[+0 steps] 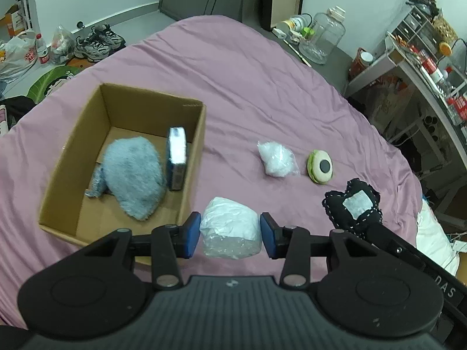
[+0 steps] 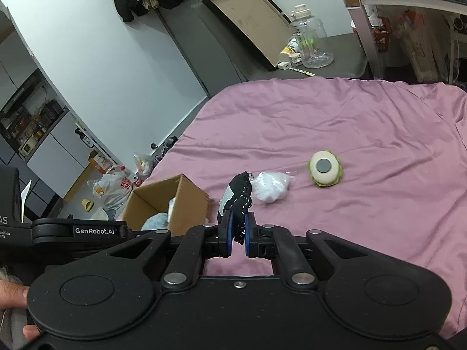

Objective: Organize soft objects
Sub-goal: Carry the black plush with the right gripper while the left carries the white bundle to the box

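My left gripper is shut on a white plastic-wrapped soft bundle, held just right of an open cardboard box on the pink bed. In the box lie a grey fluffy plush and a blue-white pack. My right gripper is shut on a black stitched fabric piece, which also shows in the left wrist view. A small white bag and a round cream-green plush lie on the bed.
The box sits near the bed's left edge. A glass jar stands on a dark stand beyond the bed. A cluttered desk is to the right. Shoes and bags lie on the floor.
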Demonstrator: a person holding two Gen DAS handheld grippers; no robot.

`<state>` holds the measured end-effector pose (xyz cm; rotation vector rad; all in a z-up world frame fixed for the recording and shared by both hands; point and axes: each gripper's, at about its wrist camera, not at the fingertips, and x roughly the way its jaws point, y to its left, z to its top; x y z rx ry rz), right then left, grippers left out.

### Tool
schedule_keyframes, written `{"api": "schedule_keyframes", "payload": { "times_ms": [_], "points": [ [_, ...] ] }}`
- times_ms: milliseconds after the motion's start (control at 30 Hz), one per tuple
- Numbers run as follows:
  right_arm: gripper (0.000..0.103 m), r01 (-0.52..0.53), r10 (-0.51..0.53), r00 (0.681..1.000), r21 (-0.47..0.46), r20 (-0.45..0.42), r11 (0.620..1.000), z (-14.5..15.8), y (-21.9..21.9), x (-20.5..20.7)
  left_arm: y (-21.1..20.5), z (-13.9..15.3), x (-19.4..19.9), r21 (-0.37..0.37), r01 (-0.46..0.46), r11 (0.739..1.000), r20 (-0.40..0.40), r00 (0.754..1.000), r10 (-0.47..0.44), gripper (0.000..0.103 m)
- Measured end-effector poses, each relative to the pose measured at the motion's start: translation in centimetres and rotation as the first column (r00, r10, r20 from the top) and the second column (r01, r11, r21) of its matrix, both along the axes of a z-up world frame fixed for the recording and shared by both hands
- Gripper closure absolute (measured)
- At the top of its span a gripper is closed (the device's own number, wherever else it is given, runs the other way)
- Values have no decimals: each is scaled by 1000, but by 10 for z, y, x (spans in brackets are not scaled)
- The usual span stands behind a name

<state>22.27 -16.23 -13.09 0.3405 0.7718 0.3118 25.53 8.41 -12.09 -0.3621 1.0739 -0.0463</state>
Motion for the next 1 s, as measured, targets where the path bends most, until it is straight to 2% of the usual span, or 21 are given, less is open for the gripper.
{"api": "schedule_keyframes", "payload": {
  "times_ms": [300, 567, 1000],
  "points": [
    [95, -20, 21, 1000, -25, 21, 999, 10, 34, -3, 30, 10, -3, -27, -3, 1000, 32, 999, 4, 60],
    [95, -79, 80, 996, -27, 38, 997, 18, 71, -3, 64, 16, -7, -39, -42, 998, 52, 998, 44, 60],
    [95, -148, 149, 989, -27, 26, 989, 16, 123, 1, 107, -4, -7, -47, -116, 992, 17, 993, 117, 60]
  ]
}}
